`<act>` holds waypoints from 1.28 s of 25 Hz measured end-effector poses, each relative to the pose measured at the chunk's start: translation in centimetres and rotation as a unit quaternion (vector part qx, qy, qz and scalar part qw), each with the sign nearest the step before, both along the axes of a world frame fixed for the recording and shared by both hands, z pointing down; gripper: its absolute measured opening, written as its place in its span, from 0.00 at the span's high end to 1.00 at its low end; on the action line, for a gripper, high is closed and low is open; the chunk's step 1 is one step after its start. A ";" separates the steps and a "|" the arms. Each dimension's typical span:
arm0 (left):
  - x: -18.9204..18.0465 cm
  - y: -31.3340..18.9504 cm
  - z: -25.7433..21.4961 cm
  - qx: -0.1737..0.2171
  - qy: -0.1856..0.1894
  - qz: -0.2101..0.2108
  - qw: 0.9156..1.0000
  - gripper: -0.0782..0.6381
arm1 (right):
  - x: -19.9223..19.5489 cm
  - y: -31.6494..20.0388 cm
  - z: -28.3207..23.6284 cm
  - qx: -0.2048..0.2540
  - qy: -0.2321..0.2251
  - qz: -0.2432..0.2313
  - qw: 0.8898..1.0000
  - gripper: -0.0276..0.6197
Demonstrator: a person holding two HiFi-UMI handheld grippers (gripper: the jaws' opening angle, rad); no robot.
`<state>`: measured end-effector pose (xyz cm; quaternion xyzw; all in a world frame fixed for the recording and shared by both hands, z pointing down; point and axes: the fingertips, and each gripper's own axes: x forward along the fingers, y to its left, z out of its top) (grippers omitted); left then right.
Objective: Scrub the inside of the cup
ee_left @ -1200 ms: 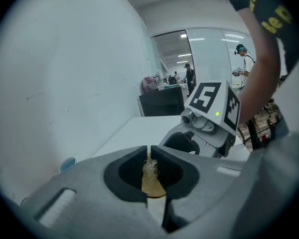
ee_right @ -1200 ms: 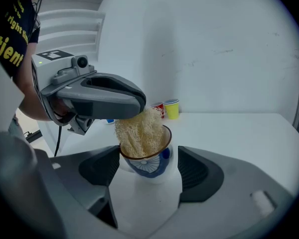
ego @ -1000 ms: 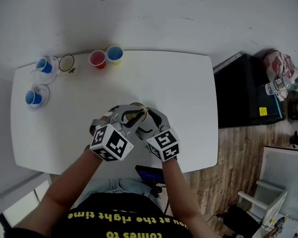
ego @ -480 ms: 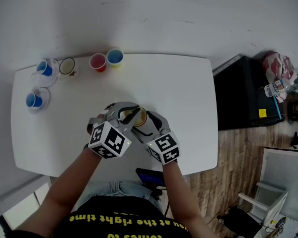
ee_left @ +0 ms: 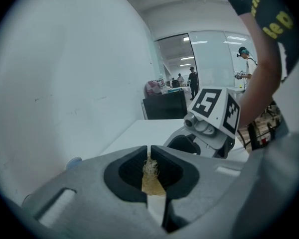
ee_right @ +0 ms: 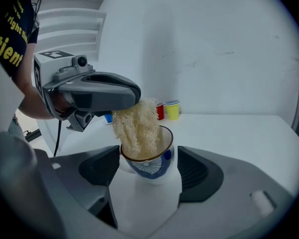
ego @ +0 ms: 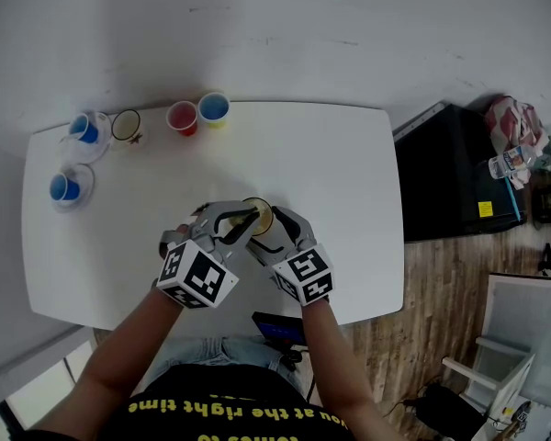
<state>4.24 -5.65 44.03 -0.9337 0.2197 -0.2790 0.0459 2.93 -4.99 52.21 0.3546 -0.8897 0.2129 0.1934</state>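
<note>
A white cup (ee_right: 148,159) with a blue pattern and a gold rim sits between the jaws of my right gripper (ee_right: 147,169), which is shut on it. In the head view the cup (ego: 260,215) shows just above the middle of the white table (ego: 331,154), where both grippers meet. My left gripper (ego: 240,217) is shut on a pale loofah scrubber (ee_right: 136,125), which hangs down into the cup's mouth. In the left gripper view a tuft of the scrubber (ee_left: 150,169) shows between the shut jaws of the left gripper (ee_left: 149,156).
At the table's far left edge stand a red cup (ego: 181,116), a yellow cup (ego: 213,108), a clear cup (ego: 125,124) and two blue cups on saucers (ego: 83,128) (ego: 64,187). A black cabinet (ego: 450,168) stands to the right of the table.
The left gripper has shifted slightly back toward the person, with the scrubber still in the cup. The right gripper and the cup have stayed put.
</note>
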 end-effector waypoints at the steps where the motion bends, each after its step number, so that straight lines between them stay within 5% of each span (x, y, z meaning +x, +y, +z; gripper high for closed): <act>1: 0.2 0.2 -0.1 -0.002 0.004 0.001 1.000 0.85 | 0.0 0.0 0.0 0.000 0.000 0.000 1.000 0.38; 11: 1.2 -0.9 0.0 -0.008 0.023 -0.010 1.000 0.85 | -0.3 0.2 -0.1 0.003 0.002 -0.004 1.000 0.38; 25: -1.3 -2.1 0.1 0.025 -0.017 -0.022 0.999 0.86 | -0.4 0.1 -0.2 0.005 0.001 -0.003 1.000 0.38; 32: -1.4 -0.9 -0.5 0.017 -0.002 -0.020 1.000 0.86 | -0.4 0.1 -0.3 0.007 0.000 -0.002 1.000 0.38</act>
